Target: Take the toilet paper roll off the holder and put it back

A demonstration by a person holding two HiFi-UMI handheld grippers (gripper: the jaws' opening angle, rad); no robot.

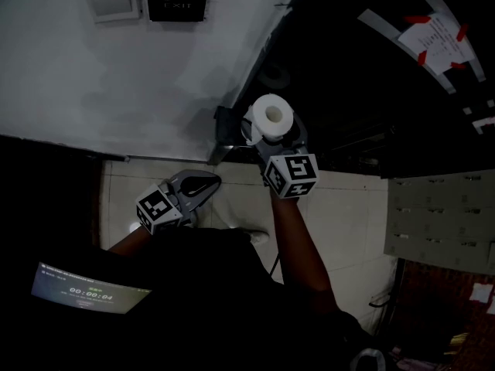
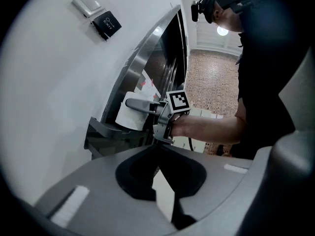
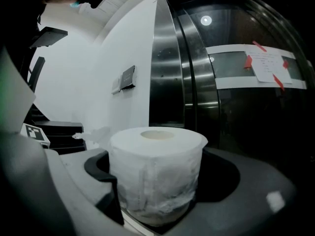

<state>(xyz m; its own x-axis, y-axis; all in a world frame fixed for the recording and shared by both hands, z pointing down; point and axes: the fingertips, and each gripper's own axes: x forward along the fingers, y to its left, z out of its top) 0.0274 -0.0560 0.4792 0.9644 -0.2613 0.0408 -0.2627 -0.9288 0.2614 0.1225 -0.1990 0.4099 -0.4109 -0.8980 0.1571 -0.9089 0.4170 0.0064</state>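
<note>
1. While the right tool [image 3: 162,166] stands wide with the toilet paper roll [image 1: 272,117] upright between its pads, which look pressed on the soft sides, the hold depends on squeeze alone. Too light a squeeze lets the roll slip through and drop to the floor [image 1: 348,207].
2. Too hard a squeeze flattens the roll, and a crushed core may not seat again on the holder [image 2: 110,134], the dark bracket on the wall [image 1: 155,68] just beside the roll at eight o'clock.
3. Whether the roll rests on the holder or hangs clear of it cannot be told. If it is partly on, a sideways pull could snag it on the bracket.
4. What looks like a loose tail of paper [image 3: 91,134] shows at nine o'clock of the roll. It could catch on the bracket and unwind.
5. With the left tool [image 2: 157,151] closed on nothing and low at seven o'clock, well apart, nothing is placed to steady or catch the roll.
</note>
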